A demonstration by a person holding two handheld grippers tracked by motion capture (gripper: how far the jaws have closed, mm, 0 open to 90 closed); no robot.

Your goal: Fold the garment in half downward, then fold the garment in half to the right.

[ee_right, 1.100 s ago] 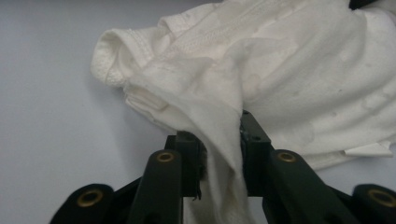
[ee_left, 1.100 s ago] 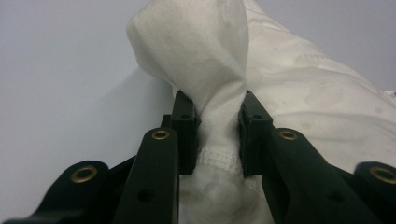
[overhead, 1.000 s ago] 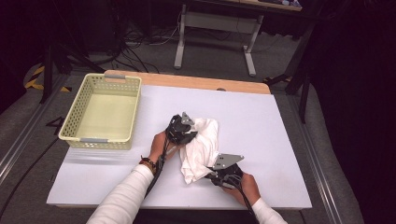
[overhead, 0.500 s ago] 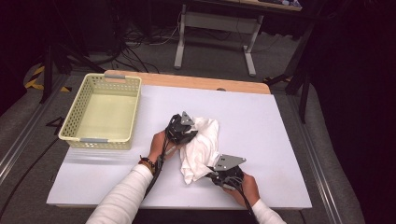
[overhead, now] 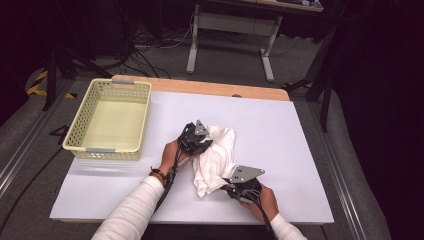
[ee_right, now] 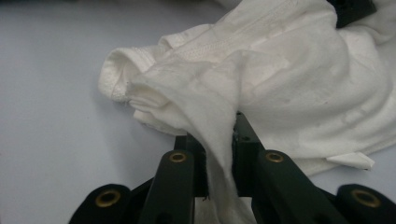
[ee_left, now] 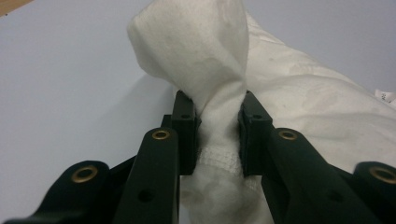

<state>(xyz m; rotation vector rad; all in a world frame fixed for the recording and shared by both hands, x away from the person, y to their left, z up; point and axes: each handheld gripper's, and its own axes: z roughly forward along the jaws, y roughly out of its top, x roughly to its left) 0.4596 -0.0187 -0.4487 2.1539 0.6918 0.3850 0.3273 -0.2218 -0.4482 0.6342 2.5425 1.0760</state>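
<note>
Left gripper (ee_left: 218, 133): your jaws are clamped on a bunched fold of the cloth (ee_left: 299, 102), a stitched hem showing just below the pads; the fold rises above them toward the upper centre of the left gripper view. In the high view this gripper (overhead: 196, 139) sits at frame centre, at the cloth's upper left edge.

Right gripper (ee_right: 219, 154): your jaws are pressed together on a thin flap of the cloth (ee_right: 289, 79), which drapes down between them. In the high view this gripper (overhead: 235, 184) sits lower centre, at the cloth's lower right end.

Cloth (overhead: 216, 159): white, crumpled, lying on the table (overhead: 280, 130) at frame centre, stretched between your two grippers.

Basket (overhead: 80, 131): pale yellow, left of frame, well apart from the cloth.
</note>
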